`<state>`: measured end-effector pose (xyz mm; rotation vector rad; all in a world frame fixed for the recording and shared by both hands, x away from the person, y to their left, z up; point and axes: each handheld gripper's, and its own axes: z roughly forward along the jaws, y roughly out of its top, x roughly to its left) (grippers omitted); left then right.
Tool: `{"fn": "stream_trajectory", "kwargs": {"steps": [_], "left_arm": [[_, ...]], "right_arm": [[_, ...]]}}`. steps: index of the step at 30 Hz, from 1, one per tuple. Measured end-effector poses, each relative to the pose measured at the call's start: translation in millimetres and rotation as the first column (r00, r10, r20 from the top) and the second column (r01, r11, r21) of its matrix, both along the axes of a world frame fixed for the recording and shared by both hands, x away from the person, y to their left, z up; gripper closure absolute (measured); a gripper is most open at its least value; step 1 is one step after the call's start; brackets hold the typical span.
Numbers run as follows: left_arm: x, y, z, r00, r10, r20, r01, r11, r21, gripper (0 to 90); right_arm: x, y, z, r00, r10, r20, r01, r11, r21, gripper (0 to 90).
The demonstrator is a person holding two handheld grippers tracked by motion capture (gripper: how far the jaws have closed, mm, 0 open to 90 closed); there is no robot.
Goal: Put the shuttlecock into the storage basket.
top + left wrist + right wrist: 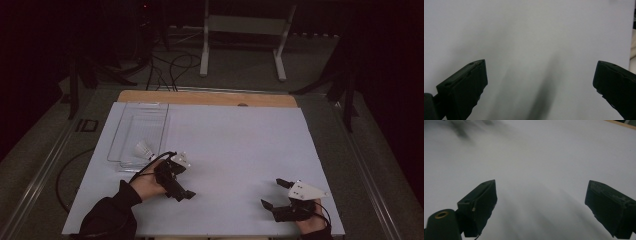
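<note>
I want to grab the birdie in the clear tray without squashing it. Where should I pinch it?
Pinch the shuttlecock by its small rounded cork end, not the wide white skirt, which probably crushes easily. It lies on its side in the clear tray, so come down from above, over the tray's low wall, with the left gripper, which is nearest.

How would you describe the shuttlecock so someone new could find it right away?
Start at the white table and go to the clear tray on its left side. The shuttlecock lies at the tray's near end, just beyond the left gripper; it's small, white and feathered.
</note>
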<state>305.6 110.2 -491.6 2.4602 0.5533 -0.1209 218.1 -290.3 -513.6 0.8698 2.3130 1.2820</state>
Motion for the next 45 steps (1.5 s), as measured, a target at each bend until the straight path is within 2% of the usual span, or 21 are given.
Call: {"fn": "stream_trajectory", "kwargs": {"steps": [5, 9, 19, 21, 25, 30, 35, 42, 45], "left_arm": [[-9.6, 5.5, -2.8, 1.0, -0.003, 0.003, 0.003, 0.9996, -0.027, 0.2], [-15.8, 10.8, -4.5, 0.9999, -0.003, 0.014, 0.003, 0.9995, -0.033, 0.2], [-21.9, 24.9, -8.4, 0.9987, 0.045, 0.026, -0.044, 0.9985, -0.032, 0.2], [-24.9, 30.8, -9.3, 0.9972, 0.069, 0.028, -0.068, 0.9971, -0.035, 0.2], [-30.0, 38.4, -9.4, 0.9958, 0.083, 0.038, -0.081, 0.9956, -0.047, 0.2], [-35.2, 48.6, -10.6, 0.9923, 0.116, 0.044, -0.113, 0.9906, -0.078, 0.2], [-38.3, 55.7, -15.3, 0.993, 0.113, 0.035, -0.109, 0.9894, -0.096, 0.2], [-42.1, 63.6, -18.7, 0.9871, 0.155, 0.041, -0.148, 0.9796, -0.136, 0.2], [-43.5, 68.1, -20.3, 0.982, 0.179, 0.06, -0.168, 0.9738, -0.153, 0.2]], "right_arm": [[0.1, 0.4, -0.1, 1.0, 0.003, 0.0, -0.003, 1.0, 0.0, 10.4], [0.0, 0.1, 0.0, 1.0, 0.001, -0.001, -0.001, 1.0, 0.0, 10.4], [0.0, 0.2, 0.3, 1.0, 0.002, 0.001, -0.002, 1.0, 0.0, 10.4], [0.0, 0.1, 0.2, 1.0, 0.001, -0.001, -0.001, 1.0, 0.0, 10.4], [0.0, 0.0, 0.3, 1.0, 0.003, 0.002, -0.003, 1.0, -0.002, 10.4], [-0.1, 0.4, 0.3, 1.0, 0.003, 0.001, -0.003, 1.0, -0.003, 10.4], [-0.1, 0.7, 0.2, 1.0, 0.001, -0.002, -0.001, 1.0, -0.001, 10.4], [0.1, 0.8, -0.1, 1.0, 0.001, -0.004, -0.001, 1.0, 0.002, 10.4], [-0.1, 0.9, 0.3, 1.0, 0.003, -0.001, -0.003, 1.0, -0.001, 10.4]]}}
